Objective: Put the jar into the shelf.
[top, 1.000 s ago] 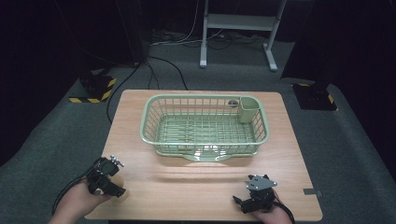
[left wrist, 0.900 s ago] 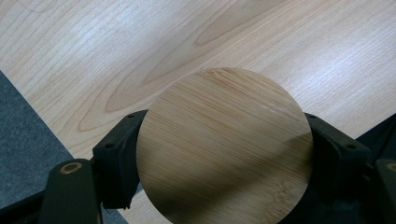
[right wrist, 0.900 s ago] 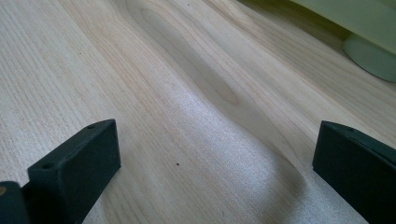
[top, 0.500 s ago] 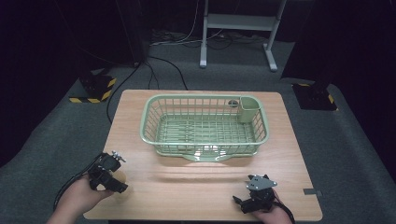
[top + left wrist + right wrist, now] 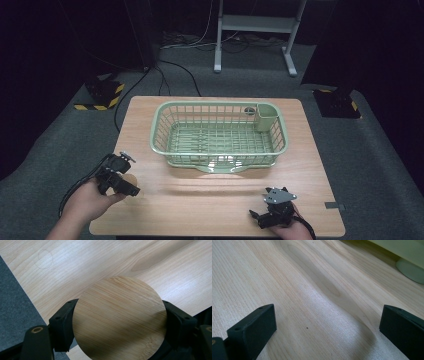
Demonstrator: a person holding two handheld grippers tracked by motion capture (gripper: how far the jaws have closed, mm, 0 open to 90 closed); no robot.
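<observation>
**Left tongs carry a wooden disc, drying rack lies ahead and to the right**

Since half a second ago the left tongs (image 5: 119, 176) have slid a little nearer the person at the tabletop's (image 5: 215, 200) left front corner, while the right tongs (image 5: 270, 212) have kept their place near the front edge on the right.

From the left gripper view, those left tongs are clamped on a round wooden disc (image 5: 119, 319), one jaw on each side of its rim, the flat face turned up toward the camera. A disc has no long axis, so the grip angle matters little. The right tongs stand released, jaws wide apart over bare wood with nothing between them.

A pale green wire rack (image 5: 220, 135) sits in the middle of the tabletop, its cup holder (image 5: 267, 116) in the far right corner. From the disc the rack lies forward and to the right, well apart. My guess is that the disc is meant for the rack; if so, the left hand (image 5: 92, 200) already has it and is the one to carry it across.
</observation>
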